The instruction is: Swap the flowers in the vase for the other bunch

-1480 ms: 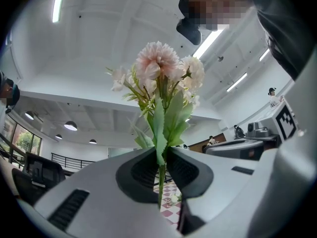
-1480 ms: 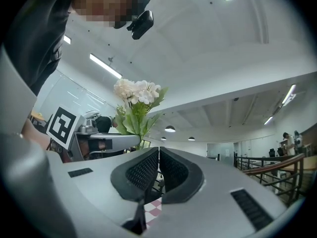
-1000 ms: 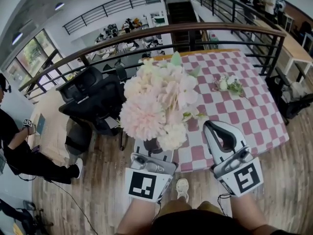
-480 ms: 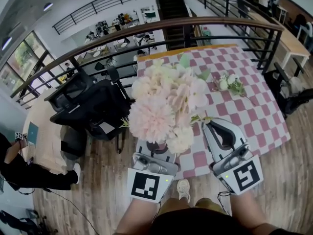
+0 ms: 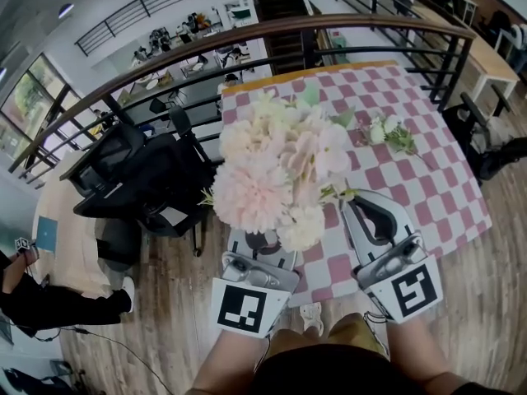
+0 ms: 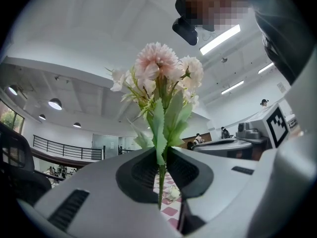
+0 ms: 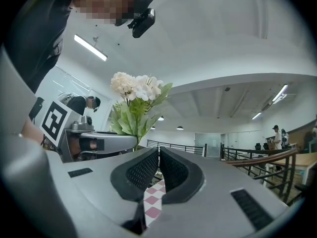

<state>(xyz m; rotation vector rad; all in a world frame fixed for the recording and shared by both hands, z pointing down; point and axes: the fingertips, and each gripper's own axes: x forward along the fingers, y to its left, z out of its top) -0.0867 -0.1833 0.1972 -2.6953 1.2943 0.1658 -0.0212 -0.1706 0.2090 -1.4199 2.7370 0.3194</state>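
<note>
Flowers filled the middle of the head view: a big pale pink bunch [image 5: 276,171] stood upright over the near left part of the checked table [image 5: 445,179], and its blooms hid the tips of the left gripper [image 5: 259,241] beneath them. How that bunch was held showed only in the left gripper view, where the left gripper [image 6: 162,155] had its jaws pinched on the thin green stem, with leaves and blooms [image 6: 161,68] rising straight above the pads. Through the slit below the stem, a small white bunch [image 6: 173,192] lay on the pink and white checks; from above, that other bunch [image 5: 387,132] lay toward the far right of the table, well apart from both grippers. The right gripper [image 5: 360,208] sat just beside the left one, over the table's near edge. Its own view showed the right gripper [image 7: 158,152] with jaws pressed together on nothing, and the pink bunch [image 7: 136,88] off to its left.
</note>
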